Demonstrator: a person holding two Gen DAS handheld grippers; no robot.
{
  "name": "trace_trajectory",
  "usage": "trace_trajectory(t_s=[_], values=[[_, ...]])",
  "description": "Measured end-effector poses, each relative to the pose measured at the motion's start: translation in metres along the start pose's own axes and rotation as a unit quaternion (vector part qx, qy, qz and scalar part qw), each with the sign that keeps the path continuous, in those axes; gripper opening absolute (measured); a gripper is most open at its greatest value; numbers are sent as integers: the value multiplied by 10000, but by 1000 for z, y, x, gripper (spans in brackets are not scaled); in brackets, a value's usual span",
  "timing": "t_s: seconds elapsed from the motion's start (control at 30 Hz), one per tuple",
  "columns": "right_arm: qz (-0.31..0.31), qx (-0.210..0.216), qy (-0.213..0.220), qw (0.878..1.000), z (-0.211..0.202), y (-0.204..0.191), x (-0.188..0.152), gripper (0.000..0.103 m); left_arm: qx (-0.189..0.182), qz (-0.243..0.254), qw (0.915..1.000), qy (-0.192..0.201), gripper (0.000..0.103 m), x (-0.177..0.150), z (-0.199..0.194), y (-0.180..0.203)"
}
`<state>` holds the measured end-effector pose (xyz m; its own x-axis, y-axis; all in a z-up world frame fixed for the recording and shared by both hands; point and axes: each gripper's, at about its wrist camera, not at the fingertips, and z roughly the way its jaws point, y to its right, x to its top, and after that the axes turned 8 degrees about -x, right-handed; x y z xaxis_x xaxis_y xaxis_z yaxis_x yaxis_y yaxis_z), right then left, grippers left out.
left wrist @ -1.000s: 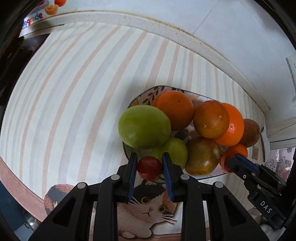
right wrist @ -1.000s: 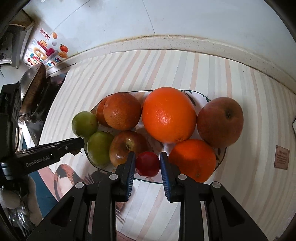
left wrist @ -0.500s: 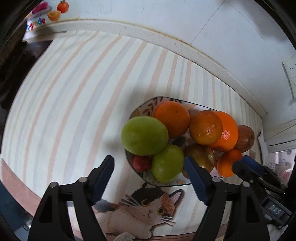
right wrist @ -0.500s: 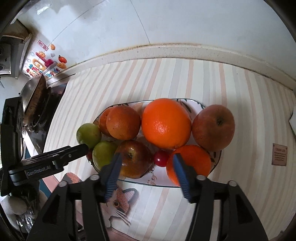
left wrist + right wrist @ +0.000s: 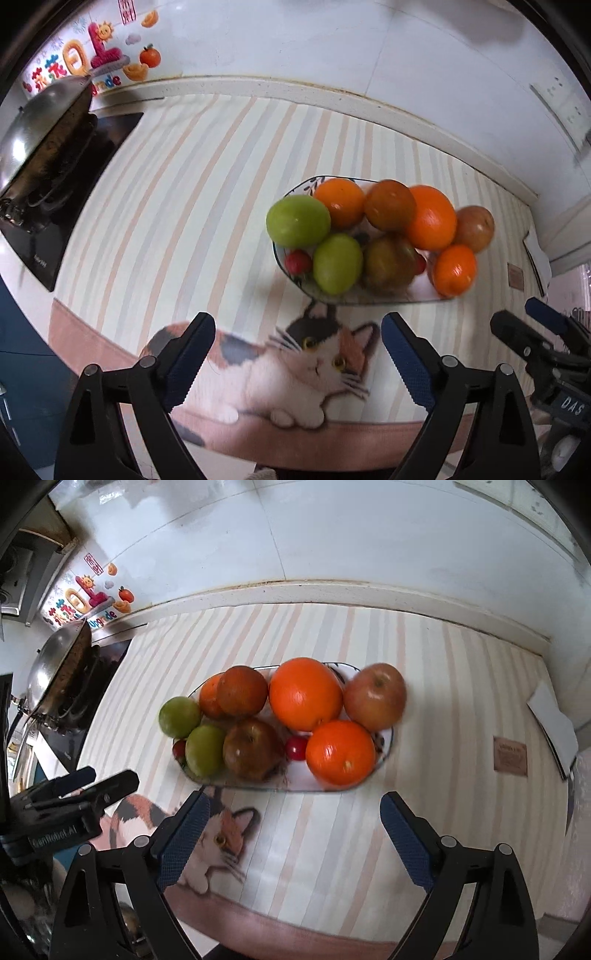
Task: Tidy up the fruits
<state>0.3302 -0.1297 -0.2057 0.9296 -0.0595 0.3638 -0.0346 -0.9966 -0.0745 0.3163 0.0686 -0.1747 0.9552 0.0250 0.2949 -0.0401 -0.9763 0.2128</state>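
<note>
An oval plate point(image 5: 388, 738) on the striped mat holds several fruits: oranges point(image 5: 304, 694), apples point(image 5: 375, 698), green fruits point(image 5: 179, 716). One small red tomato point(image 5: 298, 261) lies at the plate's left end, another point(image 5: 296, 748) between the dark apple point(image 5: 251, 753) and the front orange point(image 5: 340, 753). My left gripper point(image 5: 297, 350) is open and empty, pulled back over the cat picture. My right gripper point(image 5: 295, 827) is open and empty, in front of the plate point(image 5: 421, 295). Each gripper shows in the other's view, the right one point(image 5: 532, 328) and the left one point(image 5: 96, 782).
A striped mat with a cat picture point(image 5: 314, 358) covers the counter. A stove with a wok point(image 5: 40, 122) stands at the left. A white wall point(image 5: 332, 535) runs behind. A brown label point(image 5: 509, 755) and a white card point(image 5: 552, 720) lie at the right.
Both grippers let go of their small red tomatoes on the plate, opened wide, and drew back and up from the plate.
</note>
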Motion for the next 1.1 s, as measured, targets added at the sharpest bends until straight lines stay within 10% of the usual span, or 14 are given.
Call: trace_trajectory(t_s=[1.1], values=[[-764, 289, 1925, 9779, -297, 60, -150, 98, 495, -159, 9804, 1899, 92, -174, -232, 117]])
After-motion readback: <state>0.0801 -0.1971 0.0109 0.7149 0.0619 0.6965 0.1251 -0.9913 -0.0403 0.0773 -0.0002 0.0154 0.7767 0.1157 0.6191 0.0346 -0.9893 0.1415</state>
